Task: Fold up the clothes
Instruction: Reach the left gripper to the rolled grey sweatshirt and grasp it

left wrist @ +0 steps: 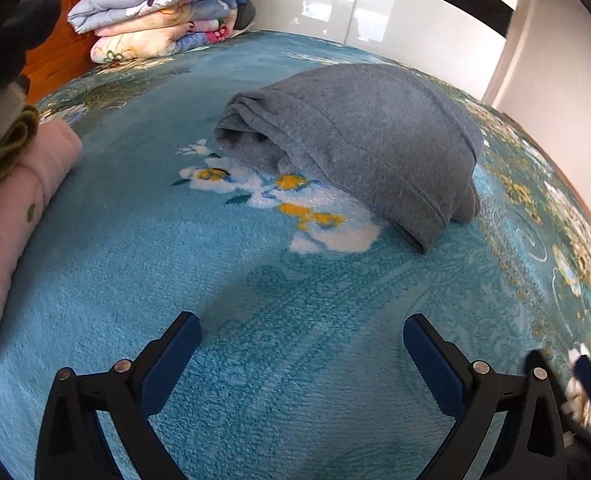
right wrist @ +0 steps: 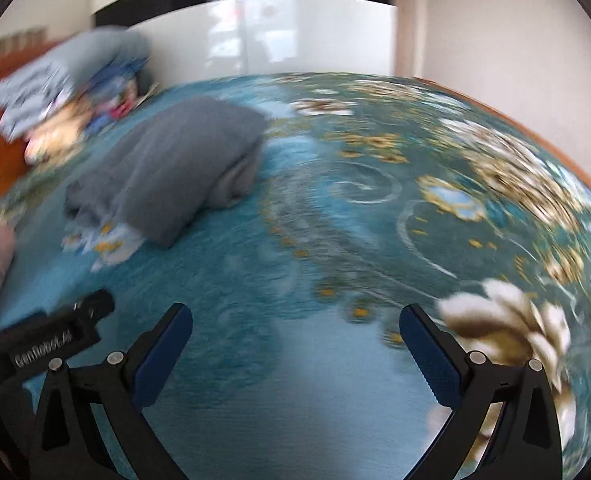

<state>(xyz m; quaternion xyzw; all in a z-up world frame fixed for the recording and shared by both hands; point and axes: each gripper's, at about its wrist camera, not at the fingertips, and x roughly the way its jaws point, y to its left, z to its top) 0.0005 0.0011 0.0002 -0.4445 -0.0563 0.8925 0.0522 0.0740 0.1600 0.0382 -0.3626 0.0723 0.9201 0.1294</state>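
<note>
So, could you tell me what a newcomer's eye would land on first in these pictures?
Probably the folded grey garment lying alone mid-bed on the teal floral blanket. Next, the stack of folded quilts at the far left corner. Both the left gripper and right gripper are open and empty.

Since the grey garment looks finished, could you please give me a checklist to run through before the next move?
1. Left tongs open and empty: ok.
2. Right tongs open and empty: ok.
3. Folded grey fleece garment lying free on the teal floral blanket, clear of both tongs: ok.
4. Garment folded neatly: not ok, its layers gape at one end.
5. Rolled pink cloth apart from the grey garment: ok.
6. Right view sharp enough to aim: not ok, blurred.
</note>
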